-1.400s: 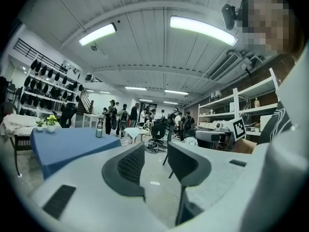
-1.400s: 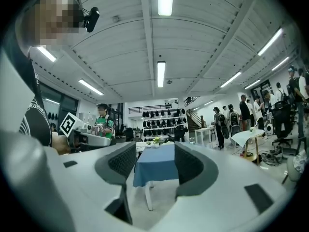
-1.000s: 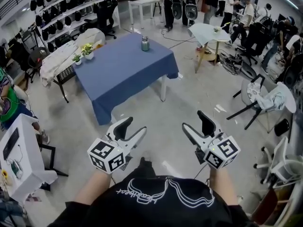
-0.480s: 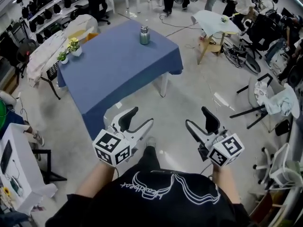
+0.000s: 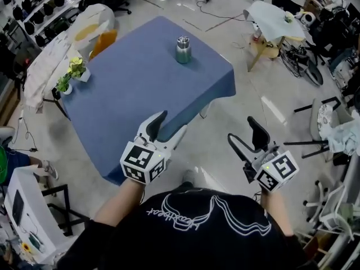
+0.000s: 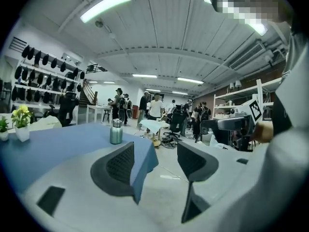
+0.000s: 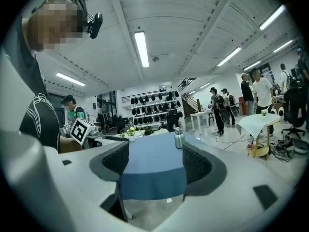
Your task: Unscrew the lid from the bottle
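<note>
Head view: spot bottle (image 5: 183, 50) upright toward far side of blue table (image 5: 129, 94), well apart from left gripper (image 5: 171, 122) and right gripper (image 5: 242, 129), both empty with jaws spread, right jaws just been opening, nothing between them. Looks like a stiff metal flask, likely smooth, slippery and fairly light, so probably prone to skidding or tipping if nudged. Best to clamp mid-body firmly with one gripper and pinch lid (image 5: 183, 40) round its side with other.
</note>
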The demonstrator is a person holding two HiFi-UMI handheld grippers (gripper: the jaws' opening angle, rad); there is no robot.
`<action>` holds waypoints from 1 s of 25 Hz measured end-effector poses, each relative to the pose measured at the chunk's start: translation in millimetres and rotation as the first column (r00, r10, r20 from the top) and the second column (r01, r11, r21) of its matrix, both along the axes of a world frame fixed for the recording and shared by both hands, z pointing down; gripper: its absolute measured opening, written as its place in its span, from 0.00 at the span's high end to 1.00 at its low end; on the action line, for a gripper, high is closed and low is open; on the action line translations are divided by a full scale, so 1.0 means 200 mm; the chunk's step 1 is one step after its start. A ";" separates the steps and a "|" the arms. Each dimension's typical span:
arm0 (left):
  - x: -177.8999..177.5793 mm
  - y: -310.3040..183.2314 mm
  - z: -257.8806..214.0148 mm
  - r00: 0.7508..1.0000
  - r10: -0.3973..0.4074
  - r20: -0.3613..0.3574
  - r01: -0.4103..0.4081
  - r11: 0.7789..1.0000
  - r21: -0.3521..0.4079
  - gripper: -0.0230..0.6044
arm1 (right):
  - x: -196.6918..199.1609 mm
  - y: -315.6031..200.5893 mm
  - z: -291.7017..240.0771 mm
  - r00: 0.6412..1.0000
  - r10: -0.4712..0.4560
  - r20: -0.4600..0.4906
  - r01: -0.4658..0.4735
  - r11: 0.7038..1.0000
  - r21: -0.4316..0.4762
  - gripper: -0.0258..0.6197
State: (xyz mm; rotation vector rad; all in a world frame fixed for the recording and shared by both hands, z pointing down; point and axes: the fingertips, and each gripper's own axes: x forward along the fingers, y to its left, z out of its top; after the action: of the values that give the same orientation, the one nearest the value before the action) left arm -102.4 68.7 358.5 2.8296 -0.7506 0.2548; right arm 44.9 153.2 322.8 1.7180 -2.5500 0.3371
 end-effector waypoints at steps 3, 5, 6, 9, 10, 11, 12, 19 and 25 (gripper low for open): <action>0.04 -0.20 0.05 1.000 -0.017 0.000 0.017 1.000 -0.025 0.54 | 0.03 -0.15 0.04 1.000 -0.001 -0.003 0.001 1.000 -0.022 0.43; 0.07 -0.30 0.09 1.000 -0.022 0.012 0.022 0.999 -0.027 0.54 | 0.05 -0.22 0.06 1.000 -0.003 -0.001 0.003 0.999 -0.034 0.43; 0.09 -0.34 0.11 1.000 -0.024 0.020 0.024 0.999 -0.026 0.54 | 0.06 -0.25 0.06 1.000 -0.003 -0.001 0.003 0.999 -0.036 0.43; 0.14 -0.47 0.15 0.998 -0.035 0.043 0.036 0.999 -0.022 0.54 | 0.09 -0.36 0.06 1.000 -0.015 0.000 0.015 0.999 -0.028 0.43; 0.16 -0.51 0.16 0.998 -0.042 0.049 0.043 0.999 -0.021 0.53 | 0.10 -0.40 0.06 1.000 -0.023 -0.001 0.023 0.999 -0.025 0.43; 0.19 -0.56 0.17 0.997 -0.050 0.053 0.051 0.998 -0.021 0.52 | 0.11 -0.45 0.06 0.999 -0.032 -0.003 0.032 0.999 -0.021 0.43; 0.21 -0.60 0.18 0.996 -0.061 0.058 0.062 0.998 -0.019 0.51 | 0.13 -0.49 0.05 0.999 -0.043 -0.005 0.043 0.999 -0.017 0.43; 0.37 -0.94 0.25 0.985 -0.152 0.077 0.153 0.988 -0.016 0.45 | 0.30 -0.87 0.07 0.990 -0.144 -0.007 0.144 0.989 -0.023 0.43; 0.50 -1.24 0.38 0.967 -0.205 0.149 0.210 0.977 -0.024 0.42 | 0.43 -1.25 0.13 0.966 -0.258 -0.007 0.257 0.964 -0.061 0.43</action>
State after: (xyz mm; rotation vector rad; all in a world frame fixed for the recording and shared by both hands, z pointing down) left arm -1.5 -178.4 434.7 2.6893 -1.0518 0.4404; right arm 131.1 -97.0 348.2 1.3413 -2.6792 0.3783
